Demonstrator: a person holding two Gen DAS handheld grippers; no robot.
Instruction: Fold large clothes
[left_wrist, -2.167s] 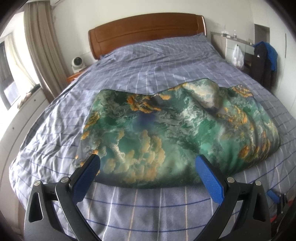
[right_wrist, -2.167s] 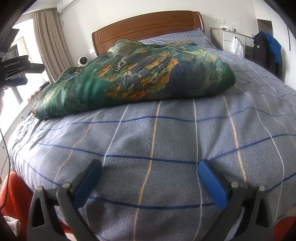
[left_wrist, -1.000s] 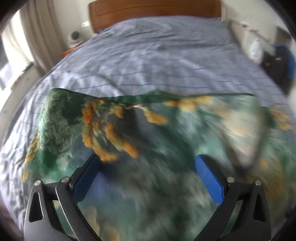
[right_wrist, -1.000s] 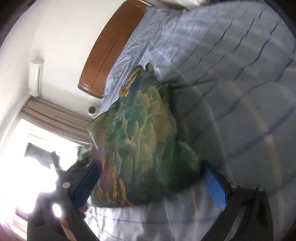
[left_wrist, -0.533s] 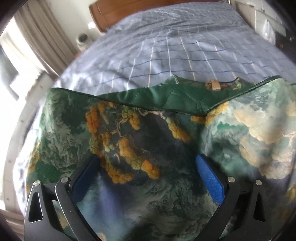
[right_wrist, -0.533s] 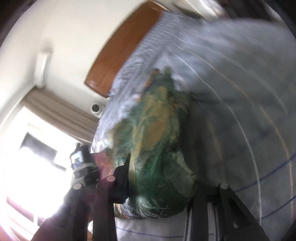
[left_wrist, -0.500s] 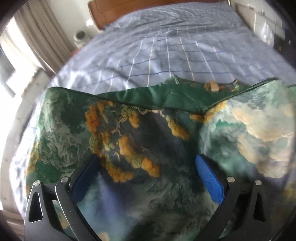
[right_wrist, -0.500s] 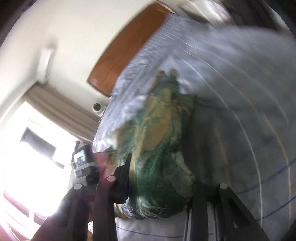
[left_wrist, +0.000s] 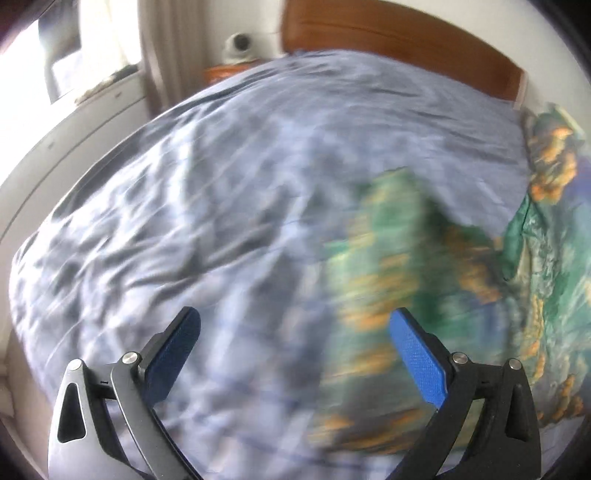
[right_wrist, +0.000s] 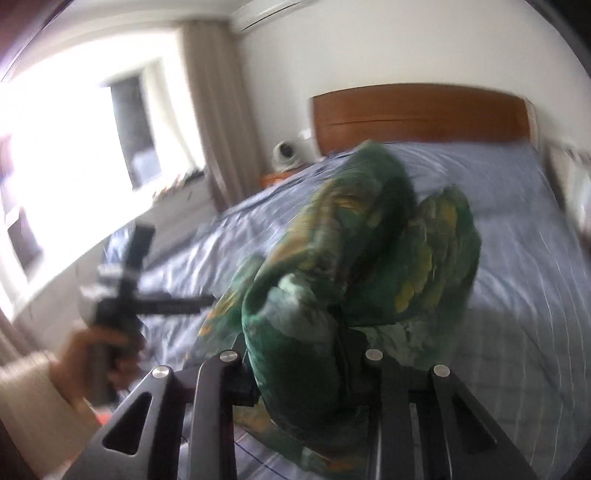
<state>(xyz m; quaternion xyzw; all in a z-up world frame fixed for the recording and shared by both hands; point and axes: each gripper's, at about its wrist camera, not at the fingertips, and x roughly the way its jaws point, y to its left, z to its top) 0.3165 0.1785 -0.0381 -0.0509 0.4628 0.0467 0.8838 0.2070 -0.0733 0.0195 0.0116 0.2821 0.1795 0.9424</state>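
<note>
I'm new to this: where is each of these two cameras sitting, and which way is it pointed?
Left wrist: rides on the left claw, looking across the blue checked bed to the wooden headboard; its blue fingers stand wide apart, empty.
Right wrist: rides on the right claw, facing the headboard; its fingers pinch the green printed garment. The person's left hand shows too.
Shared: bed, headboard, garment, white round gadget.

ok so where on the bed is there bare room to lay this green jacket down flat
The blue checked duvet lies bare across its window-side half, from the foot edge up to the wooden headboard. The other side is crowded: the green printed jacket, bunched in the shut right hand-held gripper, covers it. The left hand-held gripper is open.
</note>
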